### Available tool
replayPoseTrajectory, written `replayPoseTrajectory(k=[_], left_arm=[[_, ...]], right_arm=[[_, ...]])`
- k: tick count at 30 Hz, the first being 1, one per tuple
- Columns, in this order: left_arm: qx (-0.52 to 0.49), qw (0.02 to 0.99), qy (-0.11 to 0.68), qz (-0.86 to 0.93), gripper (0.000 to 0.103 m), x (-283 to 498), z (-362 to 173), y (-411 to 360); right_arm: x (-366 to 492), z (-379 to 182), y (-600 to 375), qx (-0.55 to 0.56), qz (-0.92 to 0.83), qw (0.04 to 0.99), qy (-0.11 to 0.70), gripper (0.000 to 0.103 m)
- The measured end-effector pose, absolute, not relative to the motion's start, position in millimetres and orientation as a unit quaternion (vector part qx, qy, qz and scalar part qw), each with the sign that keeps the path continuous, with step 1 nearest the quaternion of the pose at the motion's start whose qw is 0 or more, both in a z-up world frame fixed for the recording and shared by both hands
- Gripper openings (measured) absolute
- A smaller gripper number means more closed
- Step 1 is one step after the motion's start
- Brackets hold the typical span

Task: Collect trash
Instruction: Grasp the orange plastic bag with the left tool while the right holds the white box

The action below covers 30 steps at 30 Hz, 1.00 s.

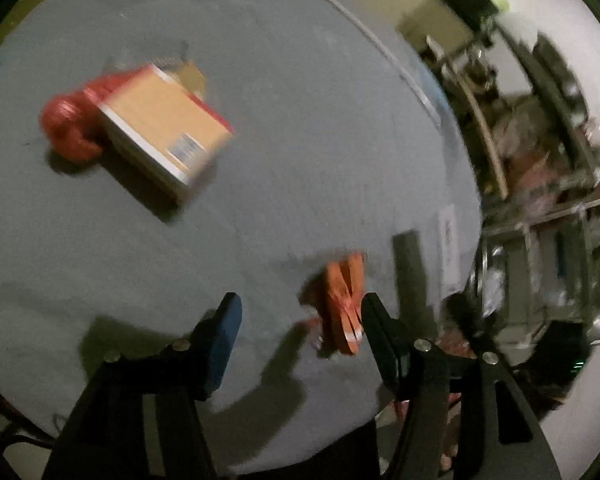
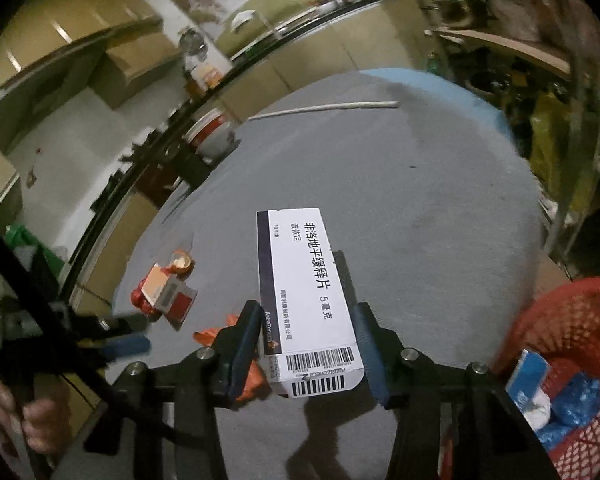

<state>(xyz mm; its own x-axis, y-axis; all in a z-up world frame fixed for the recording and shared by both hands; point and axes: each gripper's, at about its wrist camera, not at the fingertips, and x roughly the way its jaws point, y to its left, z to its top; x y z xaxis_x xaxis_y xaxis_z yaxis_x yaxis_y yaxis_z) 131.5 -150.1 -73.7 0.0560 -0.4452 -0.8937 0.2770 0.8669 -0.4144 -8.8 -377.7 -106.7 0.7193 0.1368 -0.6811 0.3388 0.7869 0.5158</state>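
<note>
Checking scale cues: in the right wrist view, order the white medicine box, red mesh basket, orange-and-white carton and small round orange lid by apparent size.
1. White medicine box, though nearness to the camera inflates it.
2. Red mesh basket, partly cut off.
3. Orange-and-white carton.
4. Small round orange lid.

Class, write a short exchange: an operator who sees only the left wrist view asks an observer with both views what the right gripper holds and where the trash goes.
Operator: I see only an orange wrapper by my open left gripper. What does the right one hold?
Observer: The right gripper is clamped on a white medicine box.
Operator: Is there a bin?
Observer: Yes, a red mesh basket on its right, with blue and white scraps inside.
</note>
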Motion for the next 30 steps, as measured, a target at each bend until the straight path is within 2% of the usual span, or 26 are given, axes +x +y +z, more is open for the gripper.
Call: replayPoseTrajectory(k=[10,12,13,14,22,30], left_arm=[[-0.036,0.737,0.635,-0.229,0.062,117,-89,-183],[-0.030,0.740,0.632,-0.228,0.045,118,-93,-188],[-0.025,0.748,0.623,-0.228,0.042,118,-91,-188],[-0.024,0.749,0.619,-0.235,0.028,118,-90,-187],[0.041,0.783,0.573,-0.237,0.024,105,-74,-172],[0.130,0.844,0.478,-0.204,0.024,71,-46,-122]], right_arm=[[-55,-109,-399,0.341,-0.072,0.867,0.356,0.051],[-60,-109,-401,0.345,-0.074,0.866,0.354,0.051],[-63,-110,-402,0.346,-0.074,0.866,0.353,0.051],[-64,-111,-402,0.347,-0.073,0.866,0.353,0.051],[-66,-112,-390,0.347,-0.061,0.865,0.356,0.051],[-48,-106,-349,0.320,-0.035,0.871,0.371,0.051]])
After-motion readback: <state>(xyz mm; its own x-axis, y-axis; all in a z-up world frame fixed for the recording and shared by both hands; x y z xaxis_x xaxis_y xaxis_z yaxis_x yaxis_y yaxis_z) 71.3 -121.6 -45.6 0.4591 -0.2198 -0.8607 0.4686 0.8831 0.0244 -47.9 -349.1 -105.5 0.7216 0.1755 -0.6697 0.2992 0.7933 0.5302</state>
